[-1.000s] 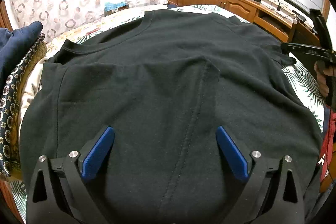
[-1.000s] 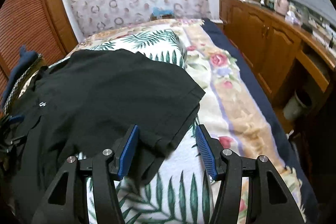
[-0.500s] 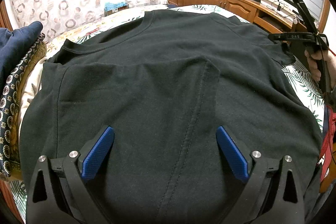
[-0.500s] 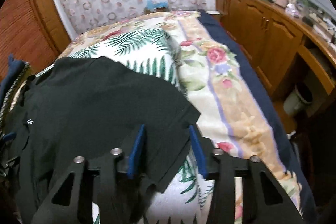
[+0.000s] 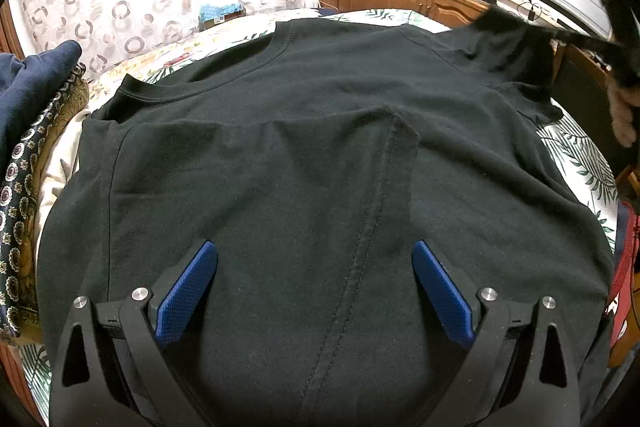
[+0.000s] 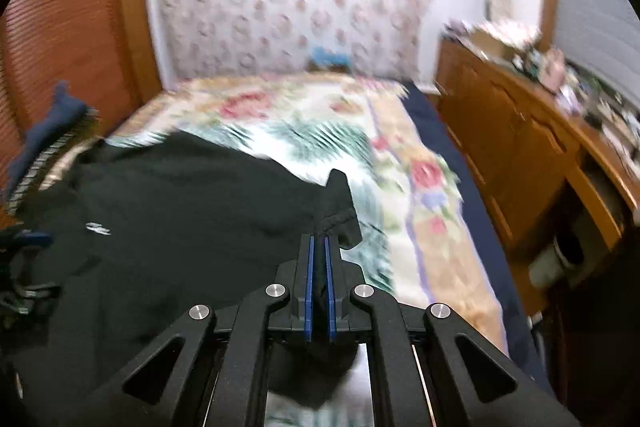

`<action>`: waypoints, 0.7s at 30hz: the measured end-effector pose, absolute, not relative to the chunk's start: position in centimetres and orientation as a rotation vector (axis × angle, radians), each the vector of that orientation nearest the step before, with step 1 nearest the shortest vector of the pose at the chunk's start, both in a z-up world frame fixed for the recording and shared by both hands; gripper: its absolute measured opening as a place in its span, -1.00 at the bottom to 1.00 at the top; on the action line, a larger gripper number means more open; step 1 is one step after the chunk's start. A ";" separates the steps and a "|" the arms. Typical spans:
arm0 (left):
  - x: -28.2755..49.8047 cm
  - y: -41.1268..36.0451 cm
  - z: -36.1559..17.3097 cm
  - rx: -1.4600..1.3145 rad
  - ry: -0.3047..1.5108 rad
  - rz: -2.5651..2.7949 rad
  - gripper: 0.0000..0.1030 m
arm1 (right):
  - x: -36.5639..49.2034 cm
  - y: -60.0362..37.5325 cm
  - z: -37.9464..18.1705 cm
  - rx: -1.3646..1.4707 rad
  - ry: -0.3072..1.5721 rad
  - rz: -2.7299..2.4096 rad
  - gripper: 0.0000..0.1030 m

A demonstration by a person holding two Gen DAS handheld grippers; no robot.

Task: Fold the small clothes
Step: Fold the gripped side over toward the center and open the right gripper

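Right gripper (image 6: 319,255) just clamped onto sleeve of black cotton T-shirt (image 5: 320,155) spread on floral bedspread (image 6: 320,131), sleeve now raised for inward fold; left gripper (image 5: 316,291) agape above hem, empty.

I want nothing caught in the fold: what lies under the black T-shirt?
Around the black cotton T-shirt, the palm-leaf and floral bedspread shows at its edges, so the shirt lies on that. Whatever sits beneath its middle is covered and cannot be seen.
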State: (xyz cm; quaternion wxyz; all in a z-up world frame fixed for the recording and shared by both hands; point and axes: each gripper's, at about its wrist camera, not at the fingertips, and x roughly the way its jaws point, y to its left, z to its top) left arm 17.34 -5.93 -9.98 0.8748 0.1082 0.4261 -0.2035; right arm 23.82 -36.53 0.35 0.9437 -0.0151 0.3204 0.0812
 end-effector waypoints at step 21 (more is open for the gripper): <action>17.3 -5.9 -10.0 0.225 0.889 -0.425 0.92 | 19.9 -26.8 -0.6 -0.037 0.718 0.480 -0.05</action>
